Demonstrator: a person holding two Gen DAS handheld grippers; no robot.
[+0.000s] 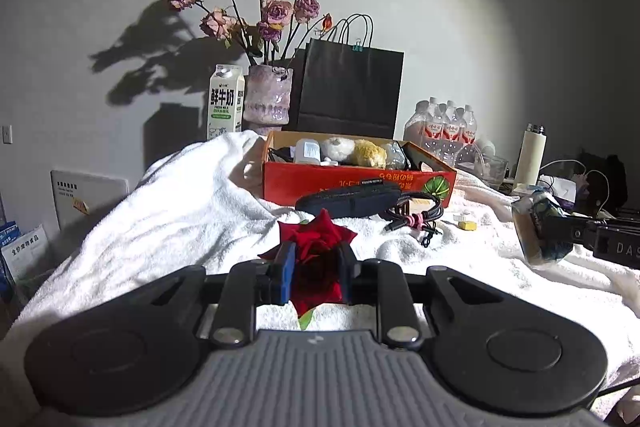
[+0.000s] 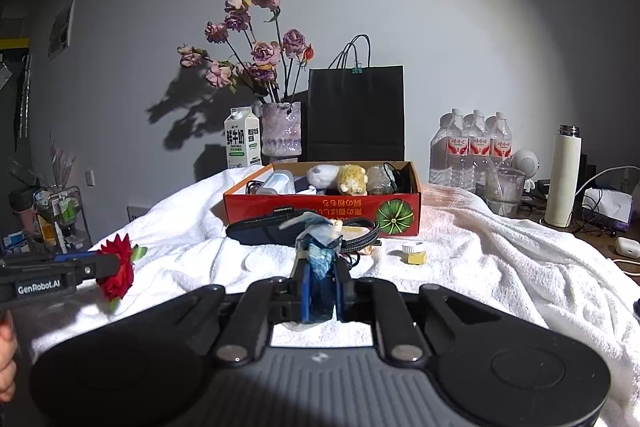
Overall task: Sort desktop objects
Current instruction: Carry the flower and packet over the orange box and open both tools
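You have the left tool [image 1: 316, 277] clenched on a red fabric rose [image 1: 318, 239] and the right tool [image 2: 322, 285] gripping a crinkly blue-patterned plastic packet [image 2: 320, 259], both held above the towel-draped counter [image 1: 180, 211], short of the orange cardboard box [image 1: 356, 183], seemingly ready to drop in.

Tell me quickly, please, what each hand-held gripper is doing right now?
Left hand-held gripper: closed on a red flower.
Right hand-held gripper: closed on a small blue packet.
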